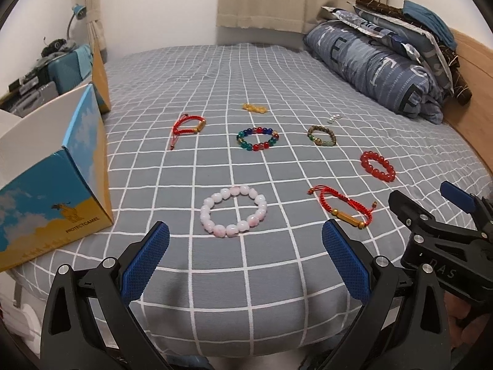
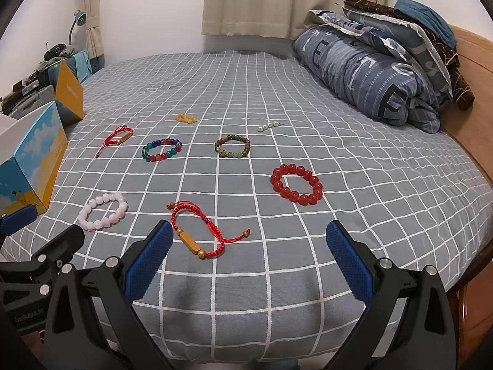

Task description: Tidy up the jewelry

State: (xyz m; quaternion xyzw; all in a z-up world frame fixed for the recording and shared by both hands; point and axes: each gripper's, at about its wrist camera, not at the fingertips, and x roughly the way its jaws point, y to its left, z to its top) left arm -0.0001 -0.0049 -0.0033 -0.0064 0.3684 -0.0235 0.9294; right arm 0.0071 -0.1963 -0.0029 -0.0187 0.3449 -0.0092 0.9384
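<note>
Several bracelets lie spread on a grey checked bed sheet [image 1: 246,71]. A pink bead bracelet [image 1: 233,211] lies just ahead of my open, empty left gripper [image 1: 246,254]. A red cord bracelet with a gold tube [image 2: 205,230] lies between and just ahead of the jaws of my open, empty right gripper [image 2: 249,254]. A red bead bracelet [image 2: 296,188], a brown bead bracelet [image 2: 232,146], a multicoloured bead bracelet [image 2: 161,149], a second red cord bracelet [image 2: 117,138], small amber beads [image 2: 185,118] and white pearls [image 2: 268,126] lie farther off.
An open blue and yellow cardboard box [image 1: 52,182] stands at the sheet's left edge. Folded quilts and pillows [image 2: 385,64] are piled at the back right against a wooden headboard [image 2: 471,92]. A cluttered side table [image 1: 46,71] and curtains stand beyond the bed.
</note>
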